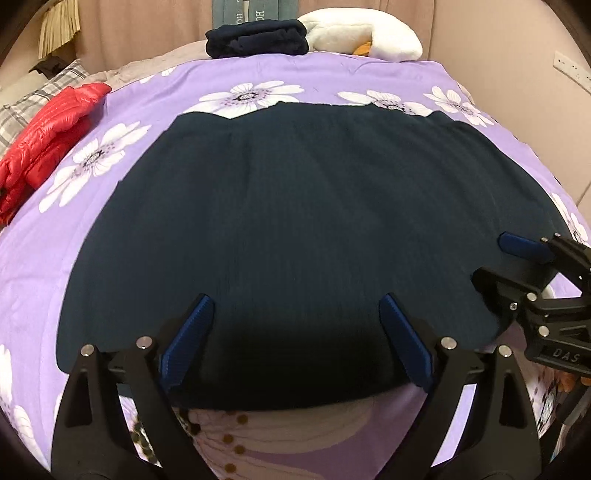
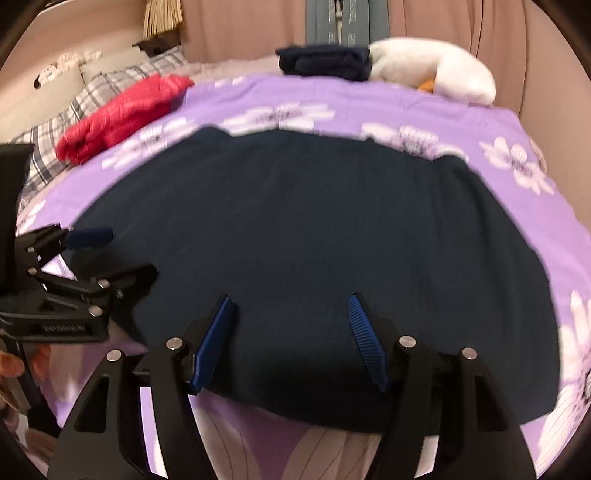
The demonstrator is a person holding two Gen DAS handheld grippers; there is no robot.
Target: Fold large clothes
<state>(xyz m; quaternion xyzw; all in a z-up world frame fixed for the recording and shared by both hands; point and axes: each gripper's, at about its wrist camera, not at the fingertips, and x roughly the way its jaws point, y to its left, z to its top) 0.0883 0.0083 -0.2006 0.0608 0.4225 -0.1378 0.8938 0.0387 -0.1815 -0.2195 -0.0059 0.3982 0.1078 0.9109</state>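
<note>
A large dark navy ribbed knit garment [image 1: 295, 229] lies spread flat on a bed covered by a purple sheet with white flowers [image 1: 155, 99]. Its long axis runs across the bed from left to right in both wrist views, and its near edge lies along the near side of the bed, just under the fingers. The far edge shows a small notch toward the left and a step toward the right.

The left hand-held gripper [image 1: 295, 339] hangs over the near edge of the garment with its blue-padded fingers spread apart, released, nothing pinched between them. The right hand-held gripper [image 2: 290, 339] hangs likewise over the near edge further right, jaws apart and empty; its view is blurred. Each shows at the side of the other's view, over the garment's end.

A red quilted puffer jacket [image 1: 48, 144] lies crumpled at the far left of the bed, beside a grey plaid pillow [image 1: 33, 107]. A folded stack of dark navy clothing [image 1: 258, 38] sits at the far edge, touching a white plush toy [image 1: 362, 35].
</note>
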